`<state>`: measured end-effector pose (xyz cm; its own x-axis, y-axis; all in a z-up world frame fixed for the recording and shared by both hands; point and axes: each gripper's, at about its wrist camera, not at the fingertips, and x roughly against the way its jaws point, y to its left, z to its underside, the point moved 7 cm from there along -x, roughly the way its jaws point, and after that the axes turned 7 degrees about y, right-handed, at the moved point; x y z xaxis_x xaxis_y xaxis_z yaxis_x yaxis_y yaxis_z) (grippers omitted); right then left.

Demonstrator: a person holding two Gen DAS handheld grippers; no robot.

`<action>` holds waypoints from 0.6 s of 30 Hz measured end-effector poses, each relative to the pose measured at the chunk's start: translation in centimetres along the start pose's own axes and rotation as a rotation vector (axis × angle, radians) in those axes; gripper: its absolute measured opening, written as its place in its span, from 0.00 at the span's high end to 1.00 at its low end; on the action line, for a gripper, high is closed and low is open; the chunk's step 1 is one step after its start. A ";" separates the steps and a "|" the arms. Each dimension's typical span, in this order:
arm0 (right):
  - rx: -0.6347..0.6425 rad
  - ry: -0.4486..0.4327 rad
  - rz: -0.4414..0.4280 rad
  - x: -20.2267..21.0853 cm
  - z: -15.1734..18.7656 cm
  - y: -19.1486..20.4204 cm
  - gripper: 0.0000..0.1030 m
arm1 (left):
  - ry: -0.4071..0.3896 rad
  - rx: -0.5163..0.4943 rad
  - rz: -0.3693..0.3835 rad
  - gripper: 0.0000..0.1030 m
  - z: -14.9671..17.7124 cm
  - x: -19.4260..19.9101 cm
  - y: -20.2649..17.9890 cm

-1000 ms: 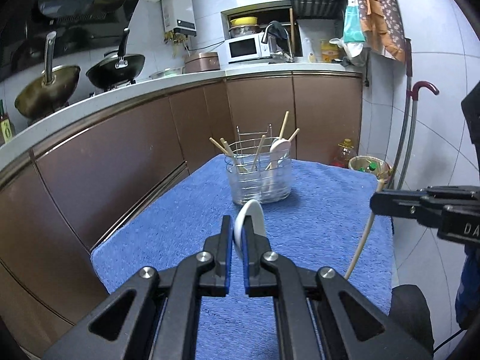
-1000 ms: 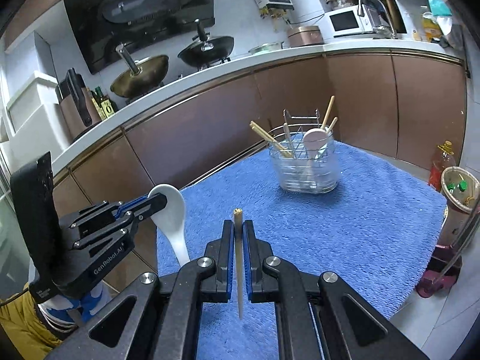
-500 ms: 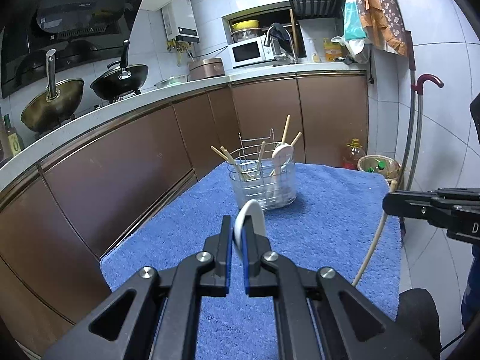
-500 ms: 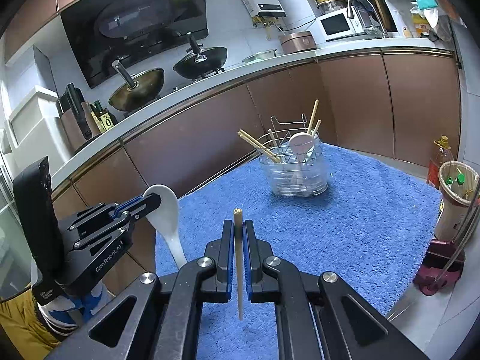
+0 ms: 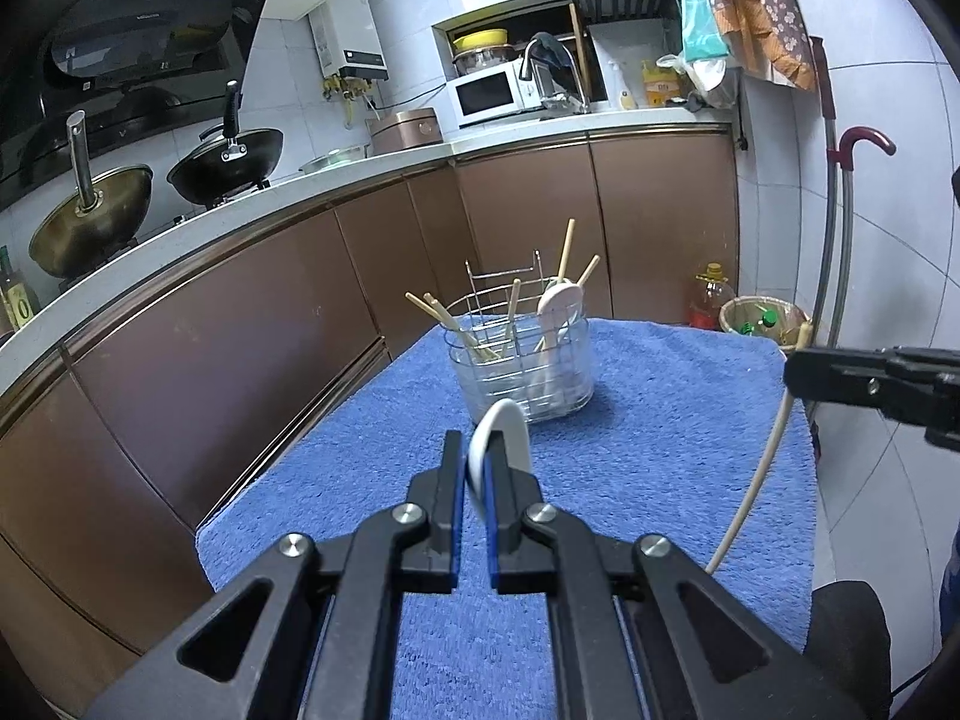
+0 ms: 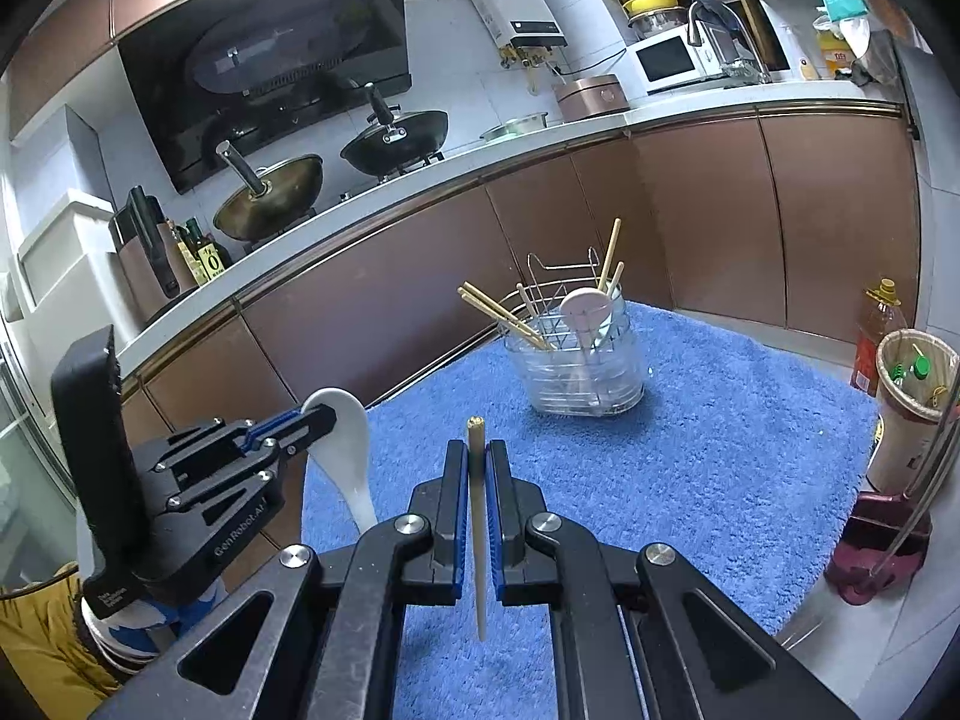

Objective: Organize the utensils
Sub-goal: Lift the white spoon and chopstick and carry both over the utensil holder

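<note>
Spoon (image 5: 501, 441) and chopstick (image 6: 478, 516) are hanging above the towel (image 5: 660, 420), short of the holder (image 5: 522, 369). The left gripper (image 5: 474, 474) is clamping the spoon; the right gripper (image 6: 477, 480) is pinching the chopstick.

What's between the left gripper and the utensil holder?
Only bare blue towel, per the left wrist view; left gripper, clamping the white spoon, faces the utensil holder.

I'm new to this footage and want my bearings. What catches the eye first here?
Each hand-held gripper is shut on a utensil above the blue towel: the left hand-held gripper holds a white spoon, the right hand-held gripper a single chopstick. Farther back on the towel stands a clear utensil holder already holding chopsticks and a spoon.
</note>
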<state>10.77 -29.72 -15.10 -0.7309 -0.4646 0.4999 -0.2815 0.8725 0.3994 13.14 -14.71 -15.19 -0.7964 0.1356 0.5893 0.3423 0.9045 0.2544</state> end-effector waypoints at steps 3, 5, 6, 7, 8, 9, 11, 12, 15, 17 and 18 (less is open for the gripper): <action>0.001 -0.007 -0.008 -0.1 -0.4 -0.1 0.94 | 0.006 0.000 -0.003 0.95 -0.3 -0.6 0.0; 0.000 -0.008 -0.013 -0.2 -0.5 -0.2 0.94 | 0.010 0.006 -0.001 0.95 -0.4 -0.8 0.0; 0.000 -0.009 -0.015 -0.2 -0.7 -0.3 0.94 | 0.015 0.014 0.000 0.95 -0.5 -1.1 0.2; 0.001 -0.011 -0.015 -0.2 -0.9 -0.3 0.94 | 0.017 0.019 0.001 0.95 -0.6 -1.2 0.4; 0.002 -0.015 -0.016 -0.2 -1.2 -0.4 0.94 | 0.018 0.030 0.002 0.95 -0.9 -1.4 0.8; 0.003 -0.021 -0.018 -0.2 -1.5 -0.5 0.94 | 0.017 0.047 0.008 0.95 -1.3 -1.5 1.3; 0.007 -0.035 -0.020 0.1 -2.3 -0.6 0.94 | 0.014 0.078 0.016 0.95 -2.1 -1.6 2.3; 0.011 -0.042 -0.020 0.1 -2.7 -0.5 0.94 | 0.005 0.102 0.023 0.95 -2.9 -1.7 3.2; 0.031 -0.070 -0.022 0.4 -4.4 -0.4 0.94 | -0.018 0.148 0.032 0.95 -4.7 -1.7 5.0; 0.046 -0.095 -0.026 0.7 -5.8 -0.1 0.94 | -0.040 0.189 0.058 0.95 -6.4 -1.7 6.2; 0.056 -0.113 -0.029 0.9 -6.7 0.0 0.94 | -0.054 0.214 0.078 0.95 -7.4 -1.7 6.9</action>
<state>14.32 -31.11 -9.46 -0.7863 -0.4725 0.3981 -0.3356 0.8676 0.3669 20.56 -11.72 -8.81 -0.7994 0.2246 0.5573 0.2947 0.9548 0.0380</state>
